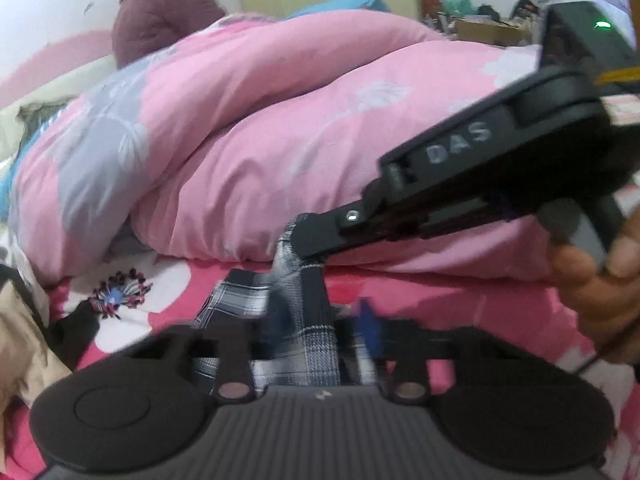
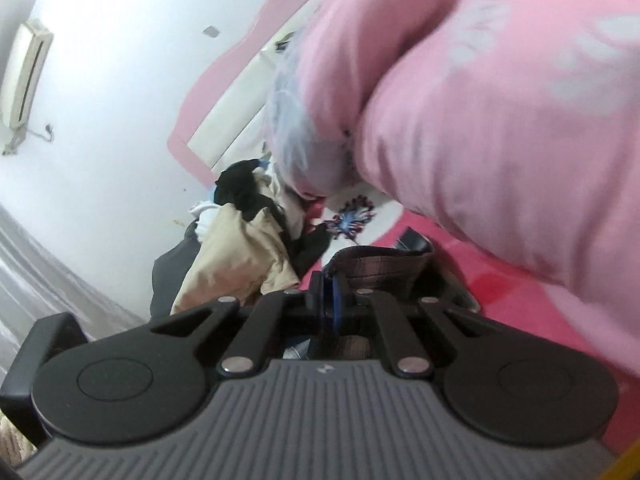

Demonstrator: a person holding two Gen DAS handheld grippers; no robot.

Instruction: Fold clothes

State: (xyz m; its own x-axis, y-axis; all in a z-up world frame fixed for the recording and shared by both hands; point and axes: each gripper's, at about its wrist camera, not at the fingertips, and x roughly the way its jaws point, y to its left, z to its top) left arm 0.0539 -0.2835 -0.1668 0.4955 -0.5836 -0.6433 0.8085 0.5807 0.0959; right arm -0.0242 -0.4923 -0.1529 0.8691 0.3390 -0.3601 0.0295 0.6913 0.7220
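Note:
A black-and-white plaid garment (image 1: 320, 344) lies on the pink flowered bedsheet (image 1: 460, 312), and one strip of it is pulled up. My right gripper (image 1: 298, 240) comes in from the right, shut on the top of that strip just in front of the duvet. In its own view the right gripper (image 2: 330, 300) has its blue pads together, and the checked cloth (image 2: 380, 268) loops away beyond them. My left gripper (image 1: 324, 316) sits low over the garment with the strip running between its fingers. Its blue pads (image 1: 368, 316) are smeared by blur, and it is shut on the cloth.
A bulky pink floral duvet (image 1: 280, 140) fills the bed behind the garment. A heap of beige and black clothes (image 2: 240, 248) lies at the left edge by the white wall. A person in a mauve jacket (image 1: 160, 20) sits at the back. A hand (image 1: 600, 280) holds the right gripper.

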